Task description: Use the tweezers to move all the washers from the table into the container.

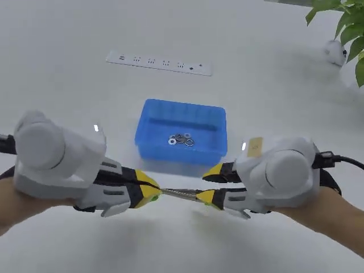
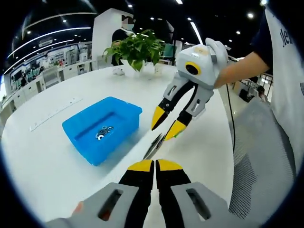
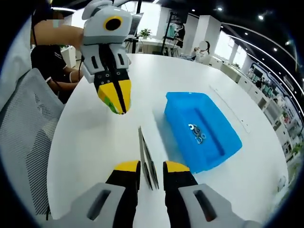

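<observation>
Slim metal tweezers [image 1: 181,194] lie on the white table between the two grippers, which point at each other. My right gripper [image 3: 152,167] is open. The tweezers [image 3: 147,156] run forward from between its jaws, closer to the left one. My left gripper [image 2: 155,164] is shut with nothing visible between its jaws, and its tips are just short of the tweezers' [image 2: 154,145] other end. Beyond both grippers stands the blue container [image 1: 149,128]. Several washers [image 1: 181,139] are bunched on its floor, and these washers [image 3: 196,133] appear again in the right gripper view.
A white power strip [image 1: 159,62] lies at the far side of the table. A potted plant [image 1: 344,28] stands at the far right corner. A mesh chair [image 3: 28,137] stands off the table's edge.
</observation>
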Demonstrator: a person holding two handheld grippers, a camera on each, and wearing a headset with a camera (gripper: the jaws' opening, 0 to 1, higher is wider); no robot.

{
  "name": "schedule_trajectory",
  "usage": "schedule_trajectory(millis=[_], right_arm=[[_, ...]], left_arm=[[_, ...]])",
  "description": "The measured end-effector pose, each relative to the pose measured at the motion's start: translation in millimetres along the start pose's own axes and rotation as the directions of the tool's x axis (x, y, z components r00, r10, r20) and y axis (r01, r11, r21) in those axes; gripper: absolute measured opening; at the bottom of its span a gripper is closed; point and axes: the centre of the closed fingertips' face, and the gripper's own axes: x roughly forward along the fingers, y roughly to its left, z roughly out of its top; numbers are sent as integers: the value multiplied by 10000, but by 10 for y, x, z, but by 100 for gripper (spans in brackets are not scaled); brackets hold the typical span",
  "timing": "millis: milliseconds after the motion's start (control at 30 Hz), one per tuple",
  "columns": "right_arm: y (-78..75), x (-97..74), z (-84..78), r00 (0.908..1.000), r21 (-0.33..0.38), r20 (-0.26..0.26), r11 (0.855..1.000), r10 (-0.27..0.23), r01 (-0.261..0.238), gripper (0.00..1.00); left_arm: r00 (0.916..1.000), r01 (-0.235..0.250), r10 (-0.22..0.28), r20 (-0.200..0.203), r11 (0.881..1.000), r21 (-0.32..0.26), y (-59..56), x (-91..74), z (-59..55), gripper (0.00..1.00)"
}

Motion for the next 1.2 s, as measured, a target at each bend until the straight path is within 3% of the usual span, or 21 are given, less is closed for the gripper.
schedule_trajectory(millis=[33, 100, 167, 233, 300, 333, 400, 433, 500, 567, 633, 667, 800, 933, 1067, 1200], right_arm=[[1, -52, -23, 9999, 23, 18, 9999, -171, 171, 21], [28, -201, -101, 9988, -12, -28, 9988, -493, 493, 22], [12, -388, -164, 9940, 30, -14, 9940, -1090, 1090, 25], [6, -537, -186, 9885, 486, 281, 9880, -1483, 1468, 29], [-23, -710, -229, 9772, 1111, 577, 9741, -2043, 1971, 36], [-27, -771, -247, 9730, 1316, 663, 9686, -2209, 2109, 40], [-69, -908, -294, 9556, 1676, 782, 9486, -2841, 2683, 52], [-87, -975, -303, 9454, 1813, 849, 9379, -3145, 2957, 59], [-96, -1057, -286, 9325, 2041, 927, 9233, -3491, 3254, 68], [-117, -1107, -240, 9177, 2153, 1067, 9099, -3828, 3545, 79], [-109, -1123, -143, 9084, 2043, 1407, 9093, -3938, 3626, 94], [-95, -1120, -103, 9080, 1948, 1448, 9111, -3931, 3633, 99], [-9, -1117, -17, 9210, 1589, 1423, 9268, -3625, 3403, 100], [80, -1108, 76, 9314, 1218, 1574, 9424, -3282, 3115, 100], [153, -1077, 116, 9414, 1051, 1533, 9522, -3004, 2867, 100], [202, -1067, 150, 9480, 817, 1526, 9595, -2793, 2696, 100]], left_arm=[[9998, -205, 206, 75, 9998, -81, 6, -28, 4, 9], [9998, -176, 177, -61, 9997, 149, -21, -95, -38, 13], [9976, -81, 130, -685, 9975, 708, 1, -177, -136, 17], [9925, -399, 507, -1111, 9944, 982, 76, -284, -183, 22], [9922, -680, 759, -986, 9944, 808, 97, -376, -127, 28], [9917, -1030, 1071, -711, 9929, 594, 113, -423, -61, 34], [9878, -1548, 1552, -114, 9875, 305, 126, -472, 72, 46], [9830, -1804, 1798, 360, 9835, 140, 109, -499, 179, 56], [9753, -2046, 2040, 850, 9788, -20, 73, -524, 312, 72], [9729, -2124, 2096, 972, 9770, 190, 38, -522, 370, 90], [9726, -2204, 2164, 850, 9746, 398, 0, -506, 402, 99], [9745, -2153, 2116, 741, 9754, 465, -23, -505, 411, 98], [9811, -1881, 1835, 618, 9790, 786, -134, -494, 443, 100], [9835, -1802, 1805, 132, 9706, 1597, -218, -546, 392, 100], [9904, -1378, 1376, 119, 9783, 1545, -325, -625, 384, 100], [9915, -1206, 1281, -243, 9720, 2015, -327, -690, 327, 100]])
